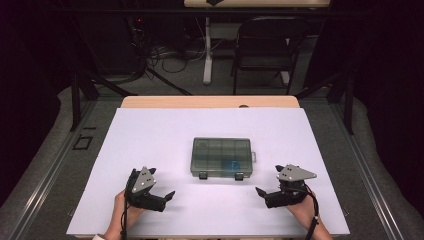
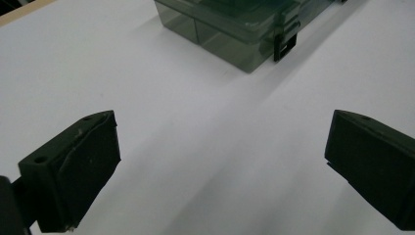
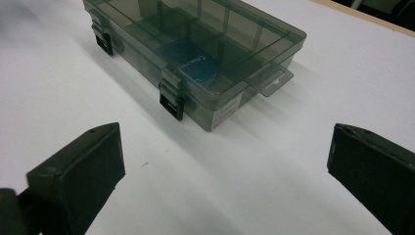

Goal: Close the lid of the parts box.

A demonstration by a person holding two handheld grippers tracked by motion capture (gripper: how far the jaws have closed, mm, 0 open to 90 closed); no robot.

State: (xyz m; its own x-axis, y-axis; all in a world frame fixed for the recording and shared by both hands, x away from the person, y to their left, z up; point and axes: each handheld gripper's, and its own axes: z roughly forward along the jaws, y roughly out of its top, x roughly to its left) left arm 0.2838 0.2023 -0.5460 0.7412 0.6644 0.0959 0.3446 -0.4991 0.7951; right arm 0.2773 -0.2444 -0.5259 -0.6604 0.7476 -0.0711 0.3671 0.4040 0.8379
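Organizer box sits latched mid-table, both the left gripper and right gripper wide and empty, so a one-sided latch tug could just skid it.

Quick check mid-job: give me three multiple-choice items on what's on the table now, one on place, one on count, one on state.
1. Where is the organizer box?
A. between and beyond the grippers
B. at the table's far left corner
C. in the left gripper

2. How many black latches show on its near side?
A. one
B. two
C. four

3. How is the right gripper?
A. shut on the box
B. shut, holding nothing
C. open, holding nothing

Answers: 1 A, the high view shows it mid-table ahead of both; 2 B, two latches show; 3 C, its jaws stand wide apart over bare table.
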